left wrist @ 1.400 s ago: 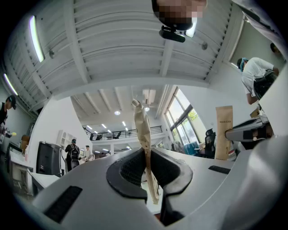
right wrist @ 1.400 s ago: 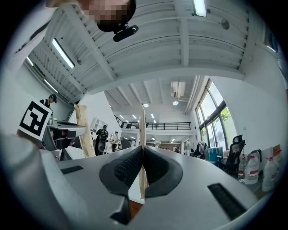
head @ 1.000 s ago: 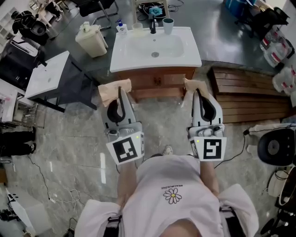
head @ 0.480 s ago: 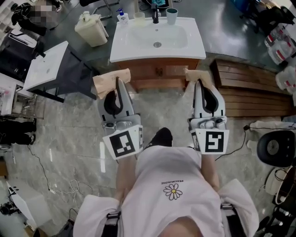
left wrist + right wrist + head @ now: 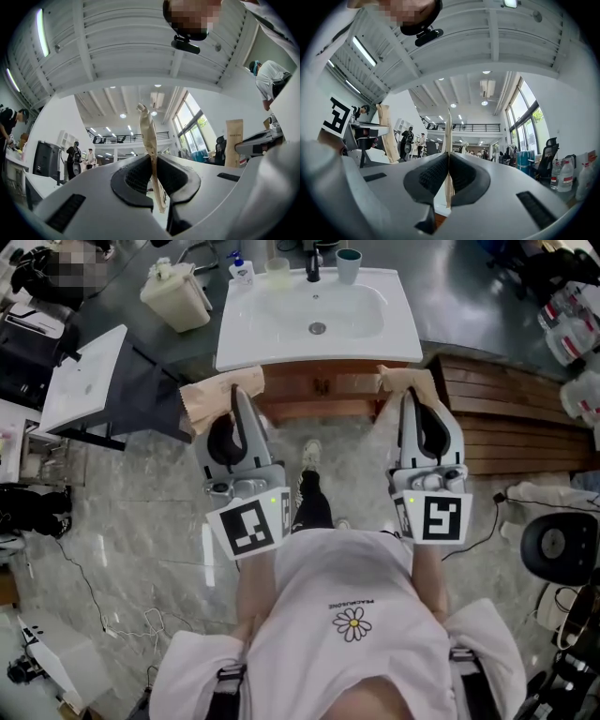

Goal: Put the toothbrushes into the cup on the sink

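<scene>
Paper is what both tools have hold of. The left gripper (image 5: 152, 161) has its jaws pressed together on a tan paper sleeve (image 5: 149, 136) that sticks up past the pads, bent at its top. The right gripper (image 5: 447, 161) is likewise clamped on a flat, straight second sleeve (image 5: 448, 136). What is inside either sleeve does not show.

From the head view, the left gripper (image 5: 241, 404) and right gripper (image 5: 409, 397) are held side by side, tips towards a white sink (image 5: 272, 338). The dark cup (image 5: 349, 265) stands on the sink's back rim, well ahead of the right gripper and just beside the black tap (image 5: 314, 261). A clear cup (image 5: 277, 271) and a small pump bottle (image 5: 242, 271) stand farther ahead of the left gripper.

The wooden cabinet (image 5: 319, 390) under the sink lies between the two tips. A slatted wooden platform (image 5: 506, 423) is outboard of the right gripper. A beige bin (image 5: 176, 296) and a white table (image 5: 80, 381) are outboard of the left.

Each gripper carries a black-and-white marker cube (image 5: 251, 529). The shirt (image 5: 352, 615) bears a daisy under print too small to read.
</scene>
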